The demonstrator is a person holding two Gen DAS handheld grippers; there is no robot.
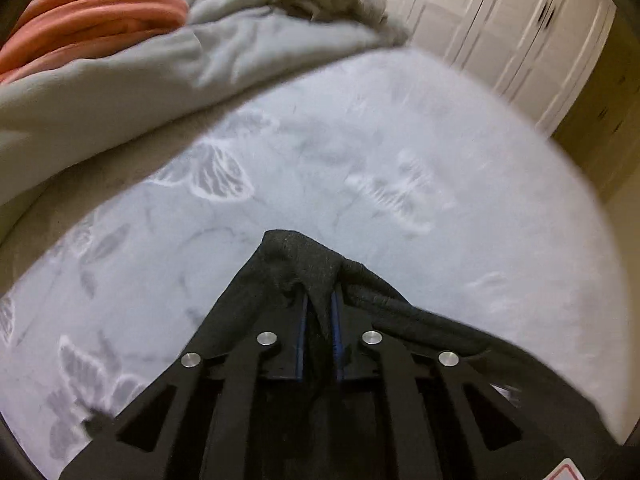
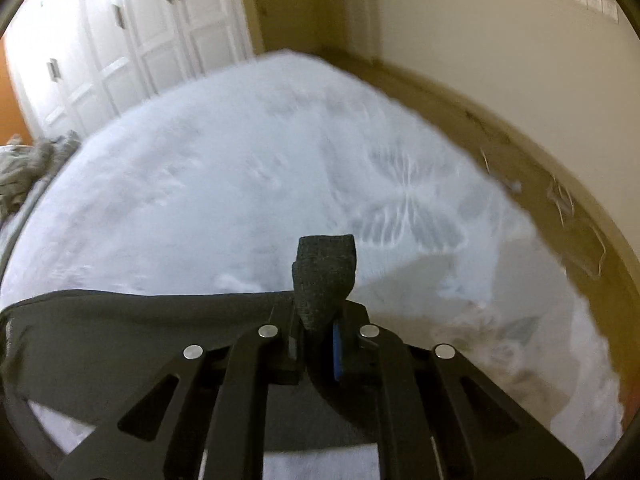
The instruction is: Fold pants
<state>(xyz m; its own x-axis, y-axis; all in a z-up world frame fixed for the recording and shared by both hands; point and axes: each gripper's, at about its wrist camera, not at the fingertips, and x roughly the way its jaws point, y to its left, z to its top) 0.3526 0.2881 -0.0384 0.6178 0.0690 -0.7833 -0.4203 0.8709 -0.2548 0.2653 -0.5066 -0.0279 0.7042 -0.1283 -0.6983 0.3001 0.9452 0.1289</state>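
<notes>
1. Left wrist view: the left gripper [image 1: 320, 312] has its jaws drawn nearly together on a pinch of the dark pants [image 1: 296, 264]. The cloth bunches up over the fingertips and a fold of it runs down between the blue pads [image 1: 335, 320]

2. Same view: from the pinch the fabric slopes away on both sides, to the lower left and along a taut edge to the right, where it leaves the frame. It is held above the pale butterfly-print bed cover [image 1: 360, 152]. A grey duvet [image 1: 120, 80] and an orange cloth [image 1: 88, 12] lie heaped at the far left of the bed, well apart from the garment; white wardrobe doors [image 1: 500, 32] stand beyond

3. Right wrist view: the right gripper [image 2: 318, 332] is likewise closed to a narrow gap on the pants [image 2: 324, 272]. A stub of fabric stands up past the fingertips, and one blue pad [image 2: 337, 352] shows beside it

4. Same view: a broad band of the garment stretches from this pinch to the left edge of the frame, raised over the bed cover [image 2: 240, 160]. Whether any of the cloth rests on the bed cannot be told. The floor [image 2: 560, 184] lies beyond the bed's right edge

5. Judgement of step: the pants appear to be held by two points along one edge, spread between the tongs and lifted, either to be laid out flat or carried over into a fold. No finished fold can be seen

6. Next move, as judged: both grips should be kept closed and the edge kept taut while the garment is lowered squarely onto the open middle of the bed cover, away from the duvet heap
</notes>
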